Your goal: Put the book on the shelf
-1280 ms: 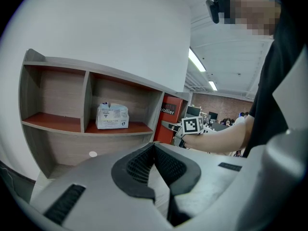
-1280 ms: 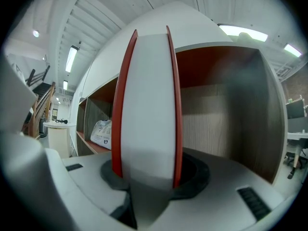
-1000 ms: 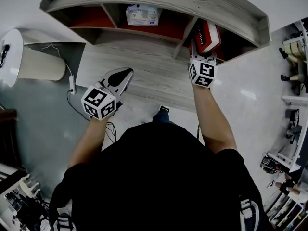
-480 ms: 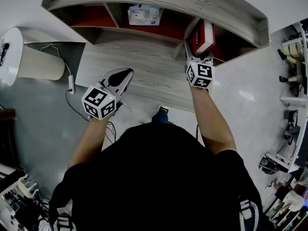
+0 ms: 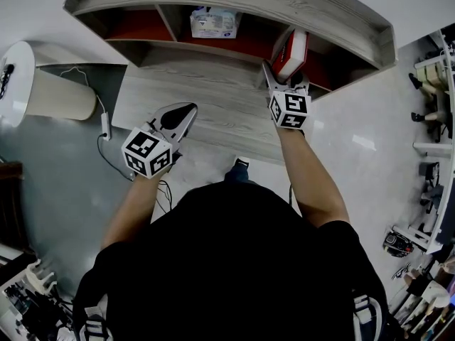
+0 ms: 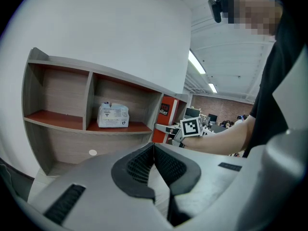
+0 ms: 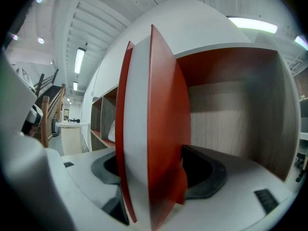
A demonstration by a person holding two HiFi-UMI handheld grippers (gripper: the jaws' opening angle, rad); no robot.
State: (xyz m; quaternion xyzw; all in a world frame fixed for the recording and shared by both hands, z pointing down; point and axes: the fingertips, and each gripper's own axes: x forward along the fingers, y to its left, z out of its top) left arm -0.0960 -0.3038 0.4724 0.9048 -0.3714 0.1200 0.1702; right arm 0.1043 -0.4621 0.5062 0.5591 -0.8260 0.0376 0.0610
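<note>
A red book with white page edges [image 5: 291, 54] stands nearly upright in the right compartment of the grey wooden shelf [image 5: 234, 4], close to its left divider. My right gripper [image 5: 284, 75] is level with the book. Its jaws have just been opening and stand on either side of the book [image 7: 154, 129], pads off the covers. My left gripper [image 5: 179, 116] hovers shut and empty over the shelf's lower board. The left gripper view shows its jaws [image 6: 153, 153] meeting, with the book [image 6: 163, 124] and right gripper [image 6: 169, 129] beyond.
A white packet [image 5: 212, 23] lies in the middle compartment, and the left compartment [image 5: 131, 27] holds nothing. A round white table [image 5: 14, 77] stands left of the shelf, with a cable [image 5: 106, 148] on the floor. Cluttered racks [image 5: 434, 119] line the right side.
The book has swung from leaning to nearly upright and shifted left. The right gripper moved left with it and its jaws spread. The left gripper kept still.
</note>
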